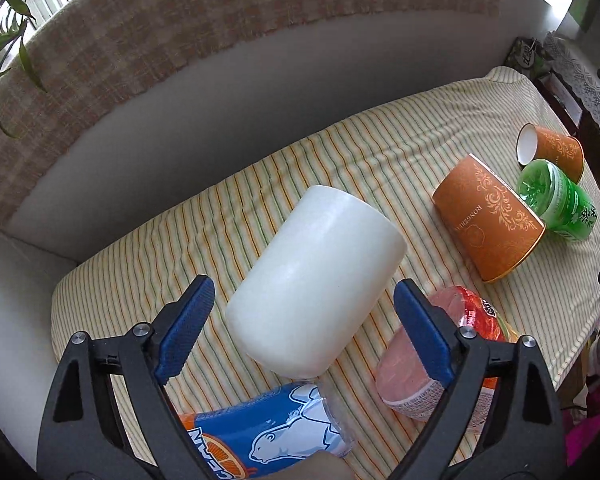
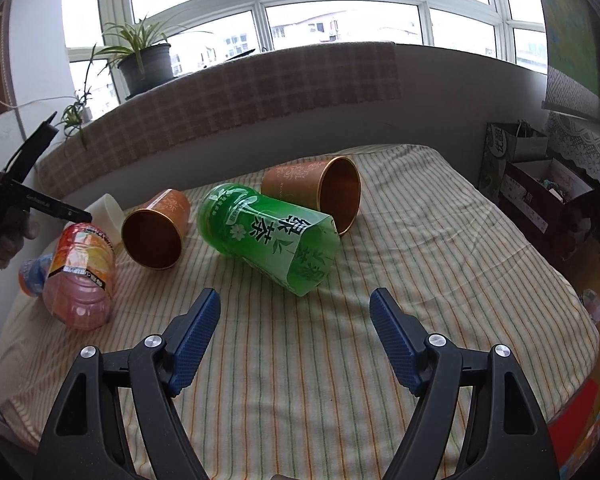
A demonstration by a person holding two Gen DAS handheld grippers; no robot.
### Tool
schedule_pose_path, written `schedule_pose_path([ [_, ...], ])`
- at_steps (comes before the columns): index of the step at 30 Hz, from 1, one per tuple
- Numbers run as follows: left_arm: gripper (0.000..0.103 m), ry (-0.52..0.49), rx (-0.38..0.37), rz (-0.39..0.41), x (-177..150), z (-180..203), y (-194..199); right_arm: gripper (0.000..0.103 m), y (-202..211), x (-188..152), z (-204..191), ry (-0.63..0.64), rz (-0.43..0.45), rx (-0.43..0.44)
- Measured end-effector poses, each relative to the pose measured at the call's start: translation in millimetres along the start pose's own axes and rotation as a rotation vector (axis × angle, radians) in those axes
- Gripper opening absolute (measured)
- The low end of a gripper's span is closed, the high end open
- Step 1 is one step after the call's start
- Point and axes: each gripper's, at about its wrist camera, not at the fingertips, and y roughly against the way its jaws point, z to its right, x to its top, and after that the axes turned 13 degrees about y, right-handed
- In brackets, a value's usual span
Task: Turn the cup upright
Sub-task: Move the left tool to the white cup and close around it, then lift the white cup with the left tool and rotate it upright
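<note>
Presumably light, stiff, smooth-walled: white cylindrical plastic cup (image 1: 316,280), plain, matte, lying on its side on the striped bedcover (image 1: 260,200). Best held across its mid-body, judging by eye. My left tongs (image 1: 304,306) stand open astride it, apart. My right tongs (image 2: 296,320) open, empty.

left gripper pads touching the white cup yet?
Apart. The left wrist view shows the left gripper open, striped cloth visible between each blue pad and the white cup, which lies on its side between them.
</note>
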Motion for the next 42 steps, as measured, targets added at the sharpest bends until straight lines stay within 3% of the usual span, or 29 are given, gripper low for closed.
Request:
schedule_pose_path([
  [14,0.094,0.004,-0.001,-0.084,14,-2,-34,0.077,-17,0,15,-0.080,-0.046,-0.010],
  [17,0.080,0.028,-0.020,-0.099,15,-6,-36,0.077,-18,-1,18,-0.090,-0.048,-0.021],
  [22,0.079,0.032,0.000,-0.079,15,-11,-33,0.077,-19,-2,19,-0.098,-0.052,-0.019],
  [32,0.077,0.062,0.045,0.025,1,-32,7,0.077,-10,0,15,-0.089,-0.039,-0.019],
  [42,0.077,0.039,0.071,0.179,-36,-13,81,0.077,13,3,6,-0.080,0.005,-0.003],
])
